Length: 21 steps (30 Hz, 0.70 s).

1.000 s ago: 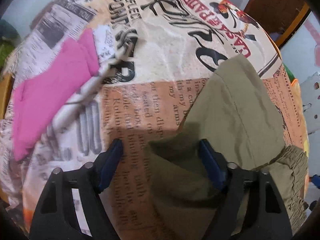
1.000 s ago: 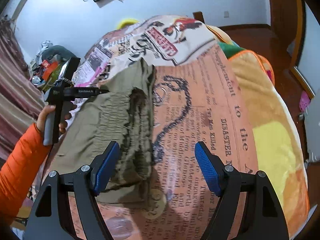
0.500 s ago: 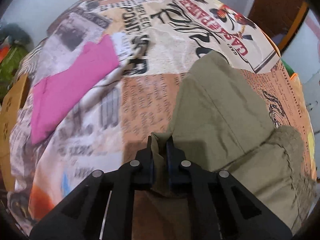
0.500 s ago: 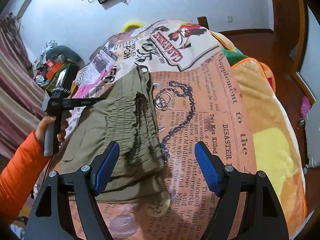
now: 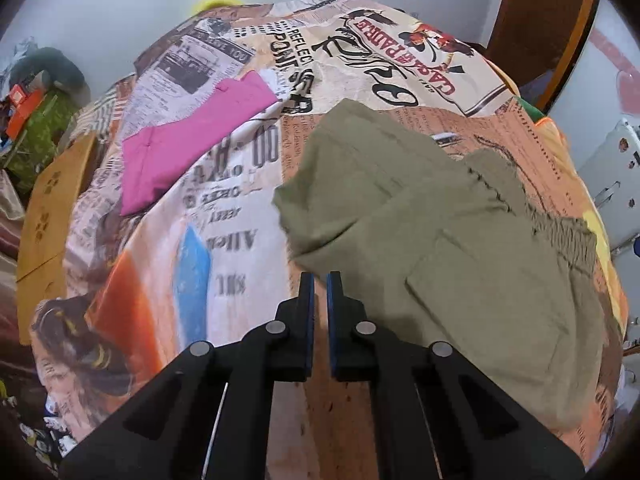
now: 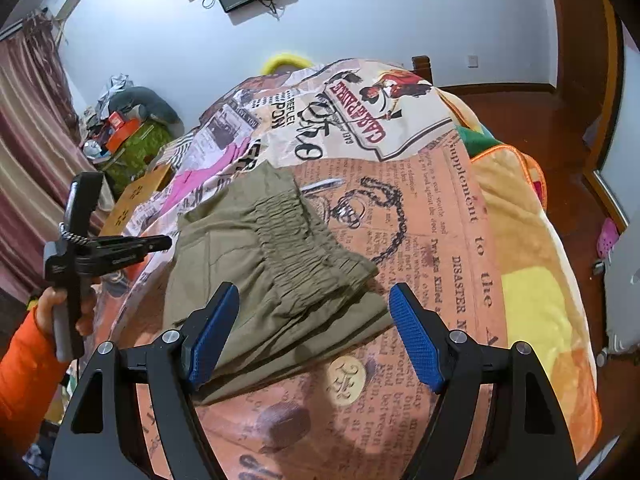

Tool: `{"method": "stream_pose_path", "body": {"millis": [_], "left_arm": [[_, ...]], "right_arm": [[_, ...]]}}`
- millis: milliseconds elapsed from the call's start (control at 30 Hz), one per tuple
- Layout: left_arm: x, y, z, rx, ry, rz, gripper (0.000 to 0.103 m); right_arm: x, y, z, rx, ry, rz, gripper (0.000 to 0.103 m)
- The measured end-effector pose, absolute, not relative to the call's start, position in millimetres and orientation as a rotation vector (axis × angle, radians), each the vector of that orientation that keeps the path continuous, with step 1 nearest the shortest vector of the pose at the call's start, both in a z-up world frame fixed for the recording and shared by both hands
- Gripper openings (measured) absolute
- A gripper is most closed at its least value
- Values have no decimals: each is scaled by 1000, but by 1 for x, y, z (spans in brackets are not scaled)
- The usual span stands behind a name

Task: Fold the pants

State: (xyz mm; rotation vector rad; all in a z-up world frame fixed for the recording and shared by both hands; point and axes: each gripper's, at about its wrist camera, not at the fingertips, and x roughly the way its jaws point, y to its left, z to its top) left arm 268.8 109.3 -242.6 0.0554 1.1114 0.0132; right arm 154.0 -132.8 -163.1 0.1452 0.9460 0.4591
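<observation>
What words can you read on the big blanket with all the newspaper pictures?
All stand on the bedspread:
"Supplement to the"
"DISASTER"
"CASA DE PADRE", upside down
"REFLEC", cut off
"Allen", upside down and blurry
The small print in the columns is too small to read.

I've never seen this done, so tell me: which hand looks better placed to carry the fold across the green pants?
Left. The left tongs seem shut on the pants edge, while the right tongs hang open above the waistband, gripping nothing.
</observation>
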Motion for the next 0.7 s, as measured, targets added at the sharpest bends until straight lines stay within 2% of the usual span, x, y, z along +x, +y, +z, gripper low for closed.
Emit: {"method": "stream_pose_path", "body": {"millis": [67,167,233,300,600,667,700], "left_arm": [[266,112,-241,57,1112,20,6],[271,118,-238,43,1127,20,17],[280,123,-233,25,1108,21,47],[290,129,-231,11,1073,38,64],[362,144,-269,-21,1160,26,63],[370,143,-279,-10,1179,23,54],[374,142,-285,14,1190,36,39]], "right_arm": [[150,-130,-164,141,952,461,75],[143,-126,-169,130,967,458,75],[140,-124,-173,123,978,452,75],[140,-124,-178,118,993,445,75],[151,-122,-191,180,1036,451,75],[154,-115,-197,187,1057,468,75],[155,-109,-202,182,1074,480,75]]}}
